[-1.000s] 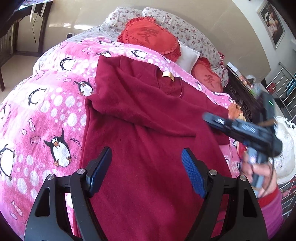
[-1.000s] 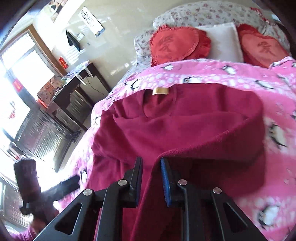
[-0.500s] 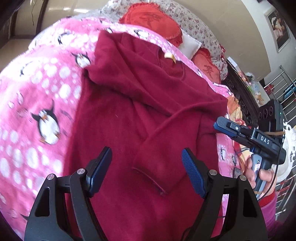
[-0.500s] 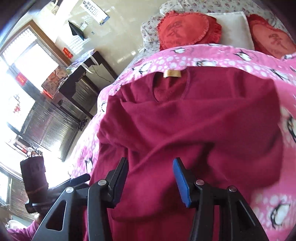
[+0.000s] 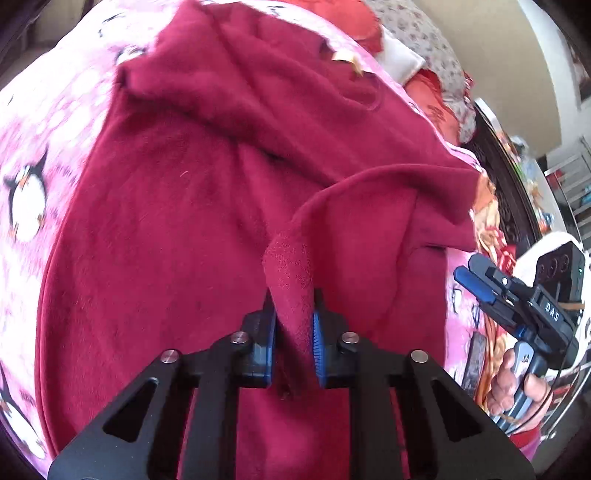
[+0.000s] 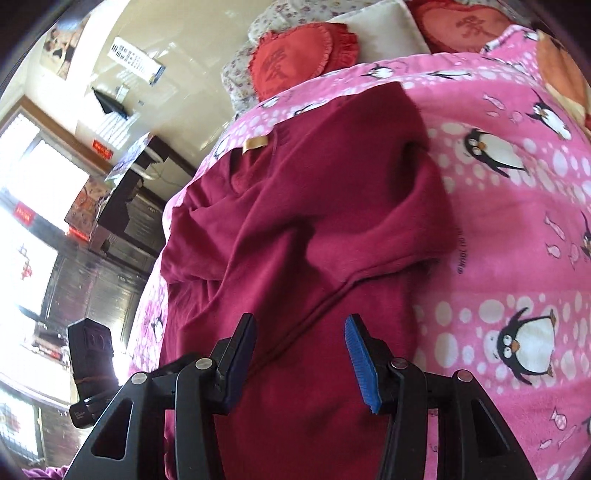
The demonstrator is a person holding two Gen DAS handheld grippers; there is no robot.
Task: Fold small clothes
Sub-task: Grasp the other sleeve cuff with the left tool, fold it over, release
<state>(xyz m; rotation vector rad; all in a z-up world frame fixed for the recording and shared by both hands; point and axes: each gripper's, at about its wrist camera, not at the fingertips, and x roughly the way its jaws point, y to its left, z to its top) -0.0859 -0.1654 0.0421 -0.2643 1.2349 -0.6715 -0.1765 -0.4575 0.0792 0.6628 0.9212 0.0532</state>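
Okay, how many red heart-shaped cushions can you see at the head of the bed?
2. In the right wrist view, one heart cushion leans on the floral pillow, left of the white pillow; the other heart cushion sits right of it, cut by the frame. More may be hidden.

Between your left gripper (image 5: 293, 345) fingers the pinched fold of the maroon sweater (image 5: 177, 229) covers both blue pads, so you cannot see how much cloth sits inside, and below the fingers the garment's lower hem runs off the bottom edge. Ahead and to the left of that tool the penguin blanket (image 5: 26, 155) is smeared by blur, and the gold neck label (image 5: 347, 61) far ahead is too soft to read. Beneath your right gripper (image 6: 301, 363) the sweater is cut off by the frame, and the wall chart (image 6: 136, 61) far ahead-left is too small to read.
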